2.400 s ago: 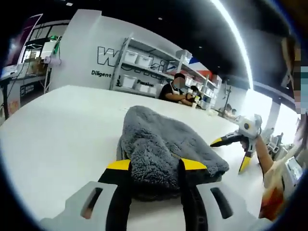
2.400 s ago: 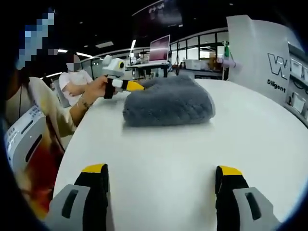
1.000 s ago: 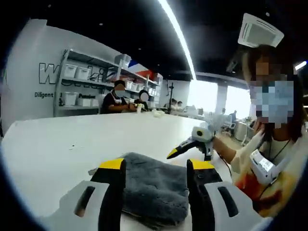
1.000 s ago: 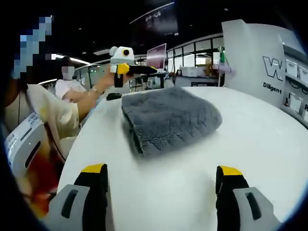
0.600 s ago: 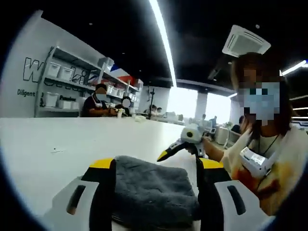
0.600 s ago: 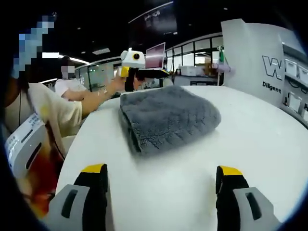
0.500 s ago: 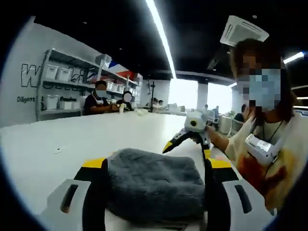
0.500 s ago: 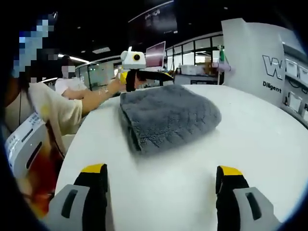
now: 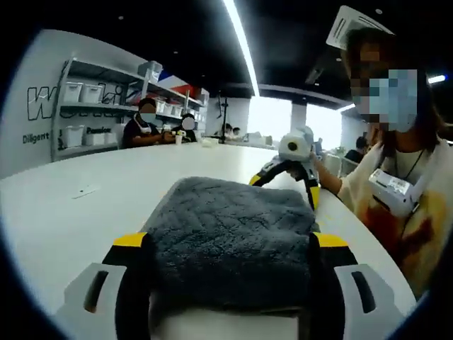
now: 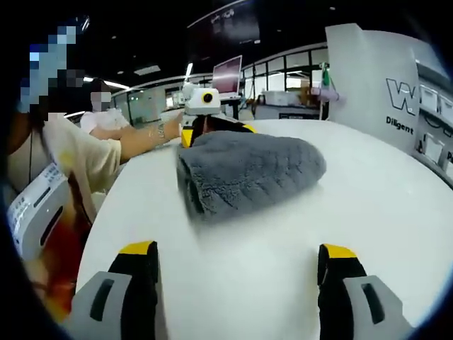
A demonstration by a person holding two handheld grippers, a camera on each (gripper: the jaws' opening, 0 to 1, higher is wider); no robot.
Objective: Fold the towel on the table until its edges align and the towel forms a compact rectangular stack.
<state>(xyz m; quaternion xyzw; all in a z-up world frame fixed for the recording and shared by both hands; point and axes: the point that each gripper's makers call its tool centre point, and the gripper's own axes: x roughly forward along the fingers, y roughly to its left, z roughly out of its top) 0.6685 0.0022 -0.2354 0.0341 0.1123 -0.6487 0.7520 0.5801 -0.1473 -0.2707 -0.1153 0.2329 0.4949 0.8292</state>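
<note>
A grey fluffy towel (image 9: pixel 226 212) lies folded in a thick stack on the white table (image 9: pixel 78 227). My left gripper (image 9: pixel 228 241) is open wide, its two yellow-tipped jaws straddling the towel's near end, one on each side. Past the towel's far right corner sits my right gripper (image 9: pixel 285 188), open and held in a hand. In the right gripper view the towel (image 10: pixel 248 173) rests mid-table, well ahead of my open right gripper (image 10: pixel 237 249), which holds nothing. The left gripper (image 10: pixel 214 133) sits at the towel's far edge, partly hidden by it.
The person holding both grippers stands at the table's edge (image 10: pixel 64 177). A small paper scrap (image 9: pixel 85 191) lies on the table to the left. Shelves with white bins (image 9: pixel 92 106) and seated people (image 9: pixel 145 131) are far behind. White table surface (image 10: pixel 368 205) spreads around the towel.
My left gripper has come down and forward onto the towel's end, its jaws now straddling the stack. The right gripper has stayed back, open.
</note>
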